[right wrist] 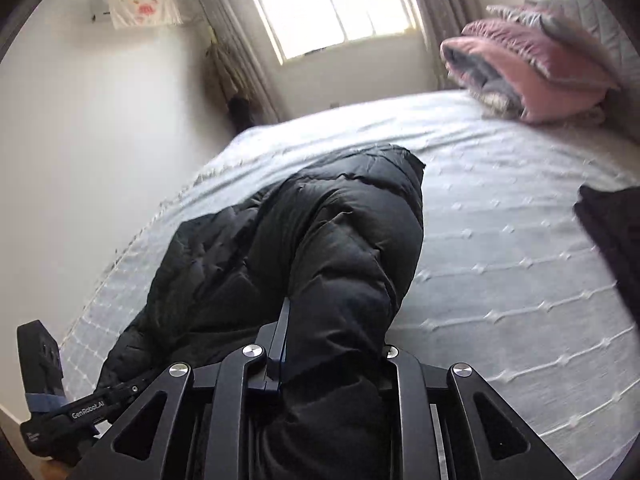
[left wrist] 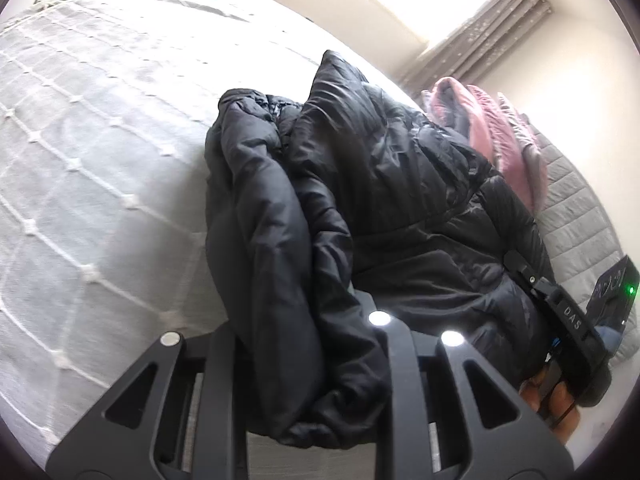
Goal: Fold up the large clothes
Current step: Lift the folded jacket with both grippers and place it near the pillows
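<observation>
A black puffer jacket [left wrist: 380, 184] lies crumpled on a white bed [left wrist: 100, 160]. In the left wrist view a thick bunch of its fabric fills the space between my left gripper's [left wrist: 312, 328] fingers, which are shut on it. My right gripper [left wrist: 520, 270] shows at the right, its tip buried in the jacket's other side. In the right wrist view the jacket [right wrist: 320, 232] rises in a hump from the bed [right wrist: 500, 260]. My right gripper [right wrist: 336, 324] is shut on a fold of it. My left gripper [right wrist: 132, 390] shows at the lower left, at the jacket's edge.
A folded pink and grey blanket [right wrist: 532, 64] lies at the head of the bed, also visible as the blanket [left wrist: 500, 136]. A dark cloth [right wrist: 612, 236] sits at the right edge. A window [right wrist: 332, 4] with curtains is behind the bed. The wall runs close along the bed's left side.
</observation>
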Motion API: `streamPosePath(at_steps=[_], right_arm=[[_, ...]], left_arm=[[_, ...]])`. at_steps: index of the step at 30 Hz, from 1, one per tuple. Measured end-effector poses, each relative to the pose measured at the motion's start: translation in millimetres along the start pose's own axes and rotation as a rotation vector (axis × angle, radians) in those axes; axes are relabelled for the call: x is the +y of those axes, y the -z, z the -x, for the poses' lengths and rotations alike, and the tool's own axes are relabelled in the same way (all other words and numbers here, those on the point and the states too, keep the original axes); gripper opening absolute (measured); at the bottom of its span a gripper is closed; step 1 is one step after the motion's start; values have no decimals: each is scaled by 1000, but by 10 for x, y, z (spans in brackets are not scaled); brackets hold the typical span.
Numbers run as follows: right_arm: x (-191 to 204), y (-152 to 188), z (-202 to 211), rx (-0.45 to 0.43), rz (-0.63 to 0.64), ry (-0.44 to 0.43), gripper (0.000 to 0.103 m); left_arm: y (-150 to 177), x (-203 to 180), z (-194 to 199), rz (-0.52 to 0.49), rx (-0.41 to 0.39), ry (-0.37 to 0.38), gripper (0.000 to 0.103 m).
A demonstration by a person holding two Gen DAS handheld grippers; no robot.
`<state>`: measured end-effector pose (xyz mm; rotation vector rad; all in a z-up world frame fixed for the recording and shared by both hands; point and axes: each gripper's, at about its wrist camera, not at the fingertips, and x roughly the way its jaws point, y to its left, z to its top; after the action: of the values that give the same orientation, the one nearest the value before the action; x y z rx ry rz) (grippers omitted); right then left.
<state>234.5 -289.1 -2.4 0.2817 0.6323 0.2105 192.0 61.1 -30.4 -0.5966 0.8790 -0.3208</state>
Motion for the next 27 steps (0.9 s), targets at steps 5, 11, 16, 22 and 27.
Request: streamPosePath(at_steps=[5,11,16,22,27], right_arm=[[-269,-172,363,-86,-9,11,22],[-826,-436,834,-180,-57,39,22],[-1456,-788,1271,-224,-21,96,22],[-2556,-1238,1986,-259,-60,194,22],[-3685,-1210,2453,-289,-225,272,22]], left_arm=[[-56,-443,-127,-28,20,93,24],[-183,-1254,-343,-141,16,151,24],[-140,-2082,-568,-218,31,289,24],[293,-3425,-975,-373,46,421,24],[926,-4151,-1681,-443,258,476,32]])
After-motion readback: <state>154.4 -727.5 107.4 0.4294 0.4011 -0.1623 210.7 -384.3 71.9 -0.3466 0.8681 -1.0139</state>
